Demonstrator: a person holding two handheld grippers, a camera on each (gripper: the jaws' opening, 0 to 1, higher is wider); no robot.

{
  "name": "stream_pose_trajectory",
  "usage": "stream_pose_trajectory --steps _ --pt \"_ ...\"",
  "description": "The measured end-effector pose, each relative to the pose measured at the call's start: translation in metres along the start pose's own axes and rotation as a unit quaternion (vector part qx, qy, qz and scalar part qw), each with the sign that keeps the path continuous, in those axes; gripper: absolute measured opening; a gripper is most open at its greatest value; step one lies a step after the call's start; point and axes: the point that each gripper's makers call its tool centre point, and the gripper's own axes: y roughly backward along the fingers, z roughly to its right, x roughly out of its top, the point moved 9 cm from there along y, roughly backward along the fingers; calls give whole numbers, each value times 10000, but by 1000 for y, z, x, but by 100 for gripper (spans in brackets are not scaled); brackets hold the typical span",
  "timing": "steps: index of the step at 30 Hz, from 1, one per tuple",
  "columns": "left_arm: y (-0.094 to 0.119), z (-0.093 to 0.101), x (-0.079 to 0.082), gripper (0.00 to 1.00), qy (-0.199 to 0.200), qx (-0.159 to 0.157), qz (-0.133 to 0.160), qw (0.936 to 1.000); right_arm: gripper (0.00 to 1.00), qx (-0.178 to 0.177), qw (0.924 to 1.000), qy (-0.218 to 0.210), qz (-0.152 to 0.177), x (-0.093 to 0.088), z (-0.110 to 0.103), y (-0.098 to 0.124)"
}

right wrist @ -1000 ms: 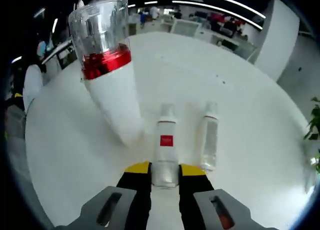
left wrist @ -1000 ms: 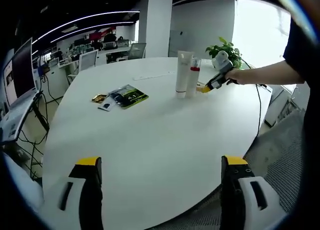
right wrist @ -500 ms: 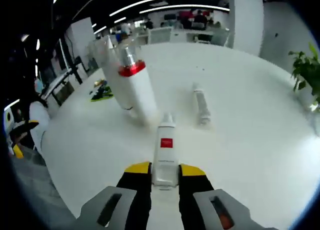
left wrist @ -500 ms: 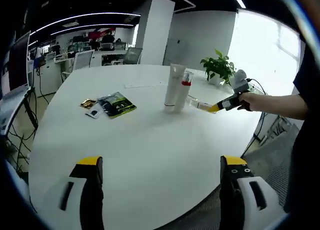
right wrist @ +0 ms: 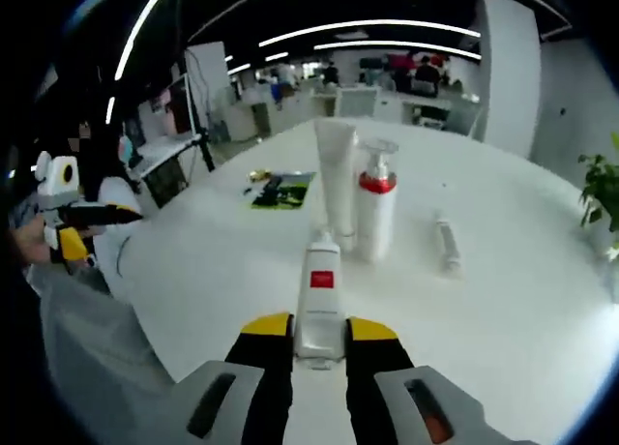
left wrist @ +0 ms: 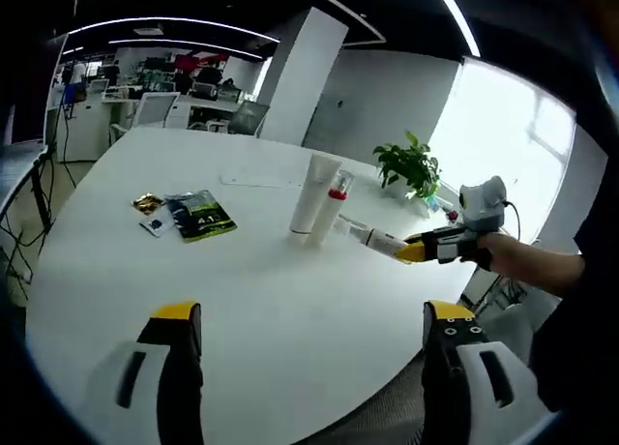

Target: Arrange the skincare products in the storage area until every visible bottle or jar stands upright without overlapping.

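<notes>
Right gripper (right wrist: 318,331) clamped on a small white bottle (right wrist: 319,295) with a red label, yellow-tipped jaws pressing its base from both sides, cap pointing away from the camera. Seen from the left gripper view as well: same gripper (left wrist: 410,251) held out by a hand (left wrist: 503,259) over the table's right side, bottle (left wrist: 377,239) sticking out level toward the standing pair, lifted off the surface.

Left gripper (left wrist: 305,321) wide open, nothing between the jaws, hovering over the near edge of the white table (left wrist: 222,290). Visible too from the right gripper view at far left (right wrist: 73,242), held in a person's hand.

Two products upright near the table's middle: a tall white tube (right wrist: 337,179) and, just beside it on its right in the right gripper view, a pump bottle (right wrist: 376,211) with a red collar. Appear touching or nearly so; cannot tell which. Same pair in the left gripper view, tube (left wrist: 311,193) on the left, pump bottle (left wrist: 330,209) on the right.

Another slim clear bottle (right wrist: 447,246) lying flat on the table, right of the pump bottle, apart from it.

Dark green packet (left wrist: 203,216) flat on the table left of the tube, with smaller sachets (left wrist: 149,210) beside it. Potted plant (left wrist: 409,164) at the far edge.
</notes>
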Motion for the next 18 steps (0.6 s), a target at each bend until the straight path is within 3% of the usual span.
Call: stream_pose_trajectory --steps 6,10,15,18 --pt "-3 1 10 85 507 -191 251 9982 11 380 9988 152 267 10 -33 4" --pt "-6 3 14 85 997 -385 385 9935 11 622 9969 253 421 17 -52 8" --pt "-19 9 12 82 1819 -745 462 9794 11 913 9932 320 644 28 -71 14" --pt "-24 14 14 80 2071 -866 502 9732 11 1062 9902 419 805 36 -83 19"
